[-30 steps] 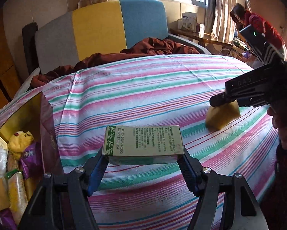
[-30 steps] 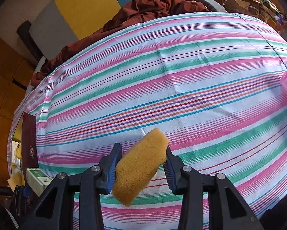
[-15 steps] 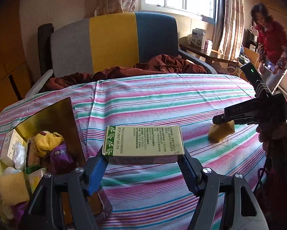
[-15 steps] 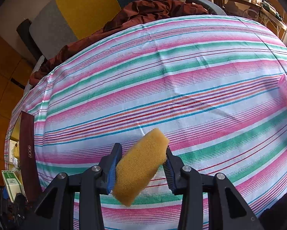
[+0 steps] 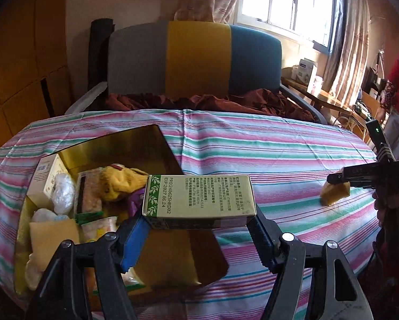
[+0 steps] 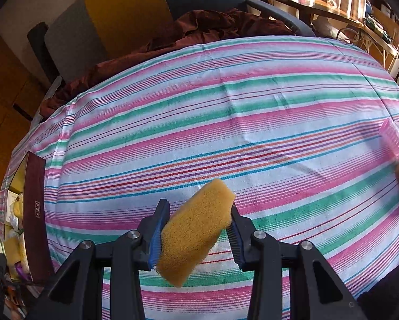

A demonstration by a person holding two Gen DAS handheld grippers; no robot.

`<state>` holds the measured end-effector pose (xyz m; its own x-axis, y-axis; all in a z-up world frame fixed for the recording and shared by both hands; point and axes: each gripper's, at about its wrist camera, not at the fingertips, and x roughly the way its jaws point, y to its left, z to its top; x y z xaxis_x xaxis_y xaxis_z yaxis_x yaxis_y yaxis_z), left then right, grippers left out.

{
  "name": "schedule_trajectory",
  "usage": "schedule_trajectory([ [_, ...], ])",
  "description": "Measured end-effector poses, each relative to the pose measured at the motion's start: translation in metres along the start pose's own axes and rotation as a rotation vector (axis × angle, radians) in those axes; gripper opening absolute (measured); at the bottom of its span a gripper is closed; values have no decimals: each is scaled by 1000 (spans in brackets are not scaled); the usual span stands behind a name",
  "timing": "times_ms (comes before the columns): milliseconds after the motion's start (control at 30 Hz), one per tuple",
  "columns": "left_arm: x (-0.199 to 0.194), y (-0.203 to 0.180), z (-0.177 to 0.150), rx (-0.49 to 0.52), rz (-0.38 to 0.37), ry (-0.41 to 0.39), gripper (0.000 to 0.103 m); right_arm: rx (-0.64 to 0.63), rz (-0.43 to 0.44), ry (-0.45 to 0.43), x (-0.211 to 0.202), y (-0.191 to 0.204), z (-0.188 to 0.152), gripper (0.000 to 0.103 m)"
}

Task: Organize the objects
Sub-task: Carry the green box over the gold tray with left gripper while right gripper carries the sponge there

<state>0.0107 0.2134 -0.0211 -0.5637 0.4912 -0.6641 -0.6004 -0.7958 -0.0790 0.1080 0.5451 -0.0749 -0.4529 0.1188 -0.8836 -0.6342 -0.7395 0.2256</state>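
A: Two grippers, two held things. The left gripper [image 5: 199, 229] has its fingers clamped on the ends of one green-and-cream carton [image 5: 199, 196], held level above the right-hand side of the open gold-lined box [image 5: 124, 149].

B: And the right one?

A: The right gripper [image 6: 196, 229] pinches one yellow sponge [image 6: 195, 230], tilted, over the striped tablecloth [image 6: 226, 112], well to the right of the box. In the left view the sponge hangs just above the cloth.

B: What is in the box?

A: One white carton [image 5: 46, 176] at its far-left corner, one yellow cloth [image 5: 119, 181] in the middle, plus several packets too jumbled to count.

B: Anything loose on the cloth?

A: One pink ridged item [image 6: 394, 138], far right of the box.
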Motion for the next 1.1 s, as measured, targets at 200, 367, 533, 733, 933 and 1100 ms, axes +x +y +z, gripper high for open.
schedule_trajectory([
  [200, -23, 68, -6, -123, 84, -20, 71, -109, 98, -5, -13, 49, -9, 41],
  [367, -37, 119, -14, -234, 151, -26, 71, -271, 236, -18, -28, 126, -19, 41],
  [533, -48, 148, -23, -293, 199, -34, 71, -425, 367, 3, -35, 204, -38, 41],
  [733, -51, 162, -29, -326, 202, -32, 71, -592, 402, 73, -21, 272, -74, 41],
  [933, -43, 157, -24, -310, 187, -24, 71, -681, 338, 133, 5, 299, -96, 47],
  [1100, -23, 153, -13, -330, 143, 11, 71, -647, 322, 121, 13, 297, -97, 57],
])
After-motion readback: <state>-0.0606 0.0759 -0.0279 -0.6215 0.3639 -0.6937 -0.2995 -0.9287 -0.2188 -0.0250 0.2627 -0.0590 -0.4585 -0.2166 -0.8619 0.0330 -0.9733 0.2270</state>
